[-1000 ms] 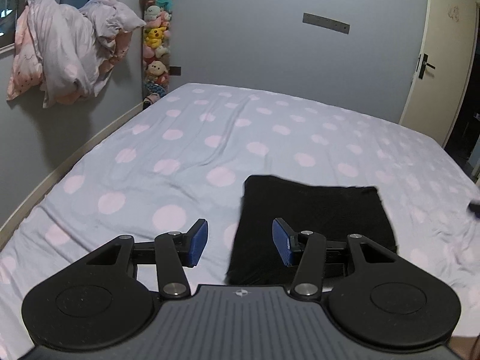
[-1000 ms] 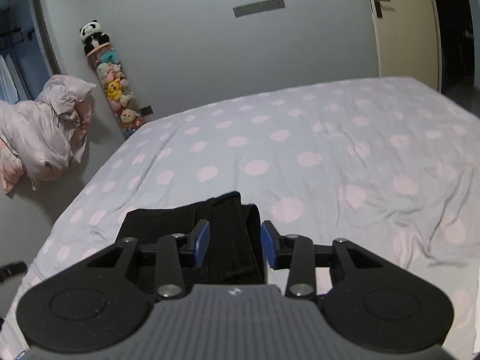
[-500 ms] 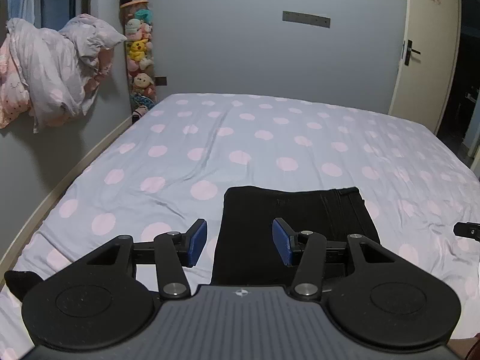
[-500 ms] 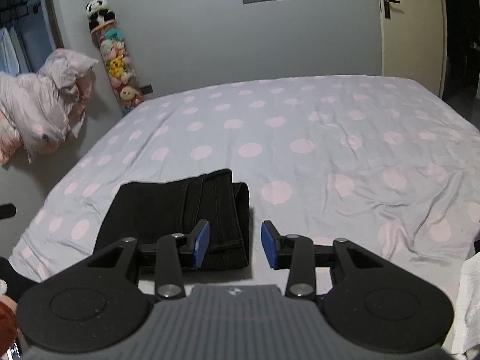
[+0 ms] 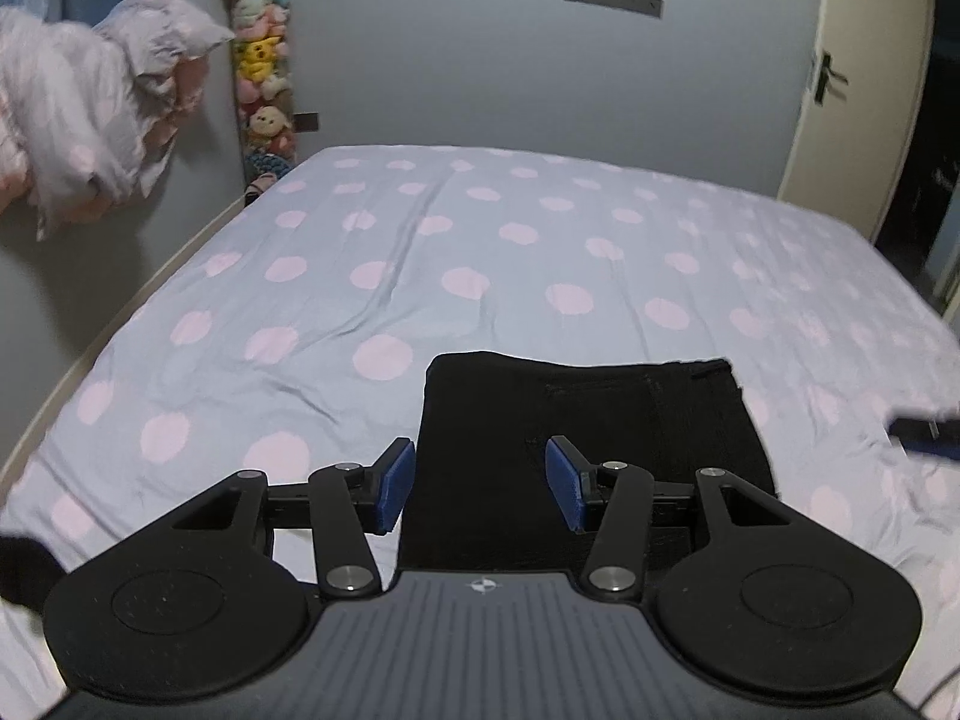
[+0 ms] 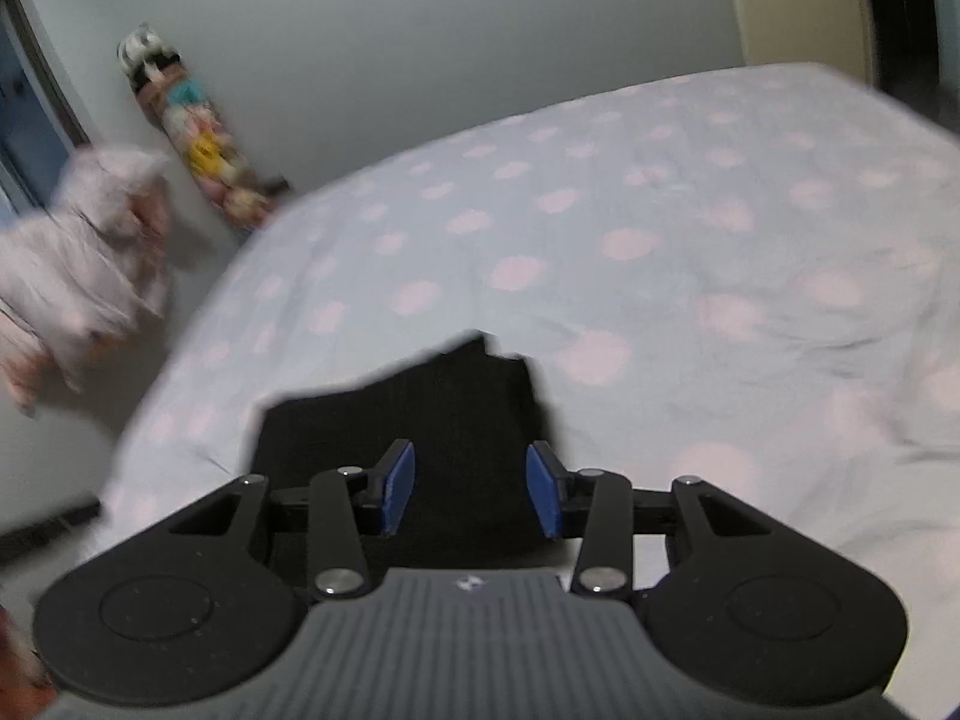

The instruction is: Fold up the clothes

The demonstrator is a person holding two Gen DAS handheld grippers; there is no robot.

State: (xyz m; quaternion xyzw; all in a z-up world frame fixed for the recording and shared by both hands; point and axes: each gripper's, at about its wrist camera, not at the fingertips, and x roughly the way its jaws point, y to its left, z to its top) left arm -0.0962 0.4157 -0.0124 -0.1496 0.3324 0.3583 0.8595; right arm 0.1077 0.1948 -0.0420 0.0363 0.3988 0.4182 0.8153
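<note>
A black garment, seemingly already folded on the bed, is being hovered over by the empty, spread-fingered left gripper and right gripper, so a final fold or tidy-up is probably being called for next

black garment, pink-dotted lilac sheet

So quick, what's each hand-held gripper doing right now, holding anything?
Left hand-held gripper: open, holding nothing, above the folded black garment.
Right hand-held gripper: open, holding nothing.

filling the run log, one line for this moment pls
stage: fold looks done | black garment: folded, flat on bed | left gripper: open | right gripper: open
</note>
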